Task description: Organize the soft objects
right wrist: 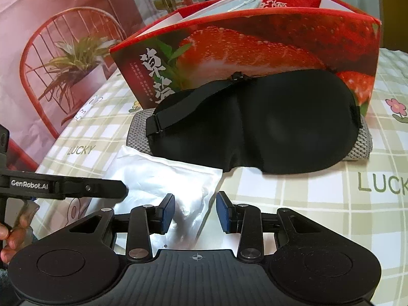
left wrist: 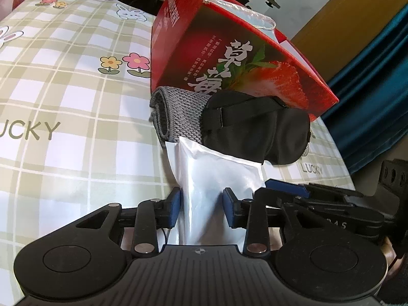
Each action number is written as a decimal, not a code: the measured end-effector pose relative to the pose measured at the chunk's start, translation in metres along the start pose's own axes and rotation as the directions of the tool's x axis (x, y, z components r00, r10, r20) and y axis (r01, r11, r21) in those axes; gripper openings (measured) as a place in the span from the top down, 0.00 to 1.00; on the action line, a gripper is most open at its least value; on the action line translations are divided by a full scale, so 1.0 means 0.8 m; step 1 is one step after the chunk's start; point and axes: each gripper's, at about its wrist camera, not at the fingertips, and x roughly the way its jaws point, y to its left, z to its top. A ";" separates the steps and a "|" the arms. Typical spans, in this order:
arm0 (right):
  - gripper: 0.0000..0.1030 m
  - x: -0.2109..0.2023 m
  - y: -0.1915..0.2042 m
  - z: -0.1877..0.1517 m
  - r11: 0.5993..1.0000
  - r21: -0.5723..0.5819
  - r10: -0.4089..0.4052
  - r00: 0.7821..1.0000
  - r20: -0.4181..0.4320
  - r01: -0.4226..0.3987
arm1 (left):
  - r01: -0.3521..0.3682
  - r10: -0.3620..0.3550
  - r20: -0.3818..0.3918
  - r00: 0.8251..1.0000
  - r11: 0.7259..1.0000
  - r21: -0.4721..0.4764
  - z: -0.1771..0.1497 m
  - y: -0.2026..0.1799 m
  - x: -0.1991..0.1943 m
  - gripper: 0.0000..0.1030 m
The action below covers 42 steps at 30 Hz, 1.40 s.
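A white foil pouch lies flat on the checked tablecloth. My left gripper is open and straddles the pouch's near end, which spreads wider than the gap and runs under the right pad. My right gripper is open over the pouch's right corner. A black eye mask rests on a folded grey knitted cloth just beyond the pouch. Both lean against a red strawberry box.
A clear plastic bag sticks out of the open box. In the right wrist view a hand holds the left gripper at the left edge. A printed backdrop borders the table on the left, and a blue curtain hangs on the right.
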 end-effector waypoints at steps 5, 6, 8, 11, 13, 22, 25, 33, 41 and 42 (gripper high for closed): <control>0.66 0.004 0.004 0.002 1.000 -0.020 -0.008 1.000 -0.006 0.008 | -0.034 0.034 -0.007 0.999 0.999 0.035 0.001 -0.004 -0.004 0.59; 0.66 0.004 0.004 0.002 1.000 -0.020 -0.007 1.000 -0.006 0.007 | -0.034 0.035 -0.009 0.999 0.999 0.040 0.001 -0.004 -0.005 0.59; 0.66 0.004 0.002 0.003 1.000 -0.013 -0.006 1.000 -0.008 0.005 | -0.032 0.032 -0.012 0.999 0.999 0.038 0.001 -0.002 -0.007 0.59; 0.66 0.003 0.002 0.003 1.000 -0.010 -0.008 1.000 -0.016 0.008 | -0.024 0.025 -0.019 1.000 0.999 0.039 0.000 0.001 -0.010 0.59; 0.64 0.004 0.001 0.004 1.000 -0.002 -0.002 1.000 -0.018 0.002 | -0.013 0.014 -0.025 1.000 0.999 0.043 -0.001 0.001 -0.010 0.60; 0.71 0.004 -0.003 0.005 0.999 0.042 0.005 1.000 -0.013 -0.004 | 0.016 -0.013 -0.047 0.999 0.998 0.068 -0.008 -0.009 -0.001 0.70; 0.80 0.004 -0.008 0.004 0.998 0.060 0.008 1.000 -0.007 -0.008 | 0.009 -0.005 -0.047 0.999 0.996 0.086 -0.011 -0.016 0.000 0.70; 0.97 -0.002 -0.005 0.004 0.999 0.036 0.011 1.000 0.019 -0.012 | 0.021 -0.018 -0.042 0.999 0.998 0.066 -0.010 -0.013 -0.003 0.70; 0.98 -0.037 0.001 0.021 0.999 -0.005 0.039 0.990 0.137 -0.039 | 0.060 -0.064 0.051 0.997 0.995 0.076 0.005 -0.023 -0.030 0.70; 0.98 -0.043 0.002 0.026 0.999 -0.017 0.041 0.987 0.156 -0.038 | 0.064 -0.070 0.066 0.995 0.994 0.084 0.009 -0.027 -0.034 0.70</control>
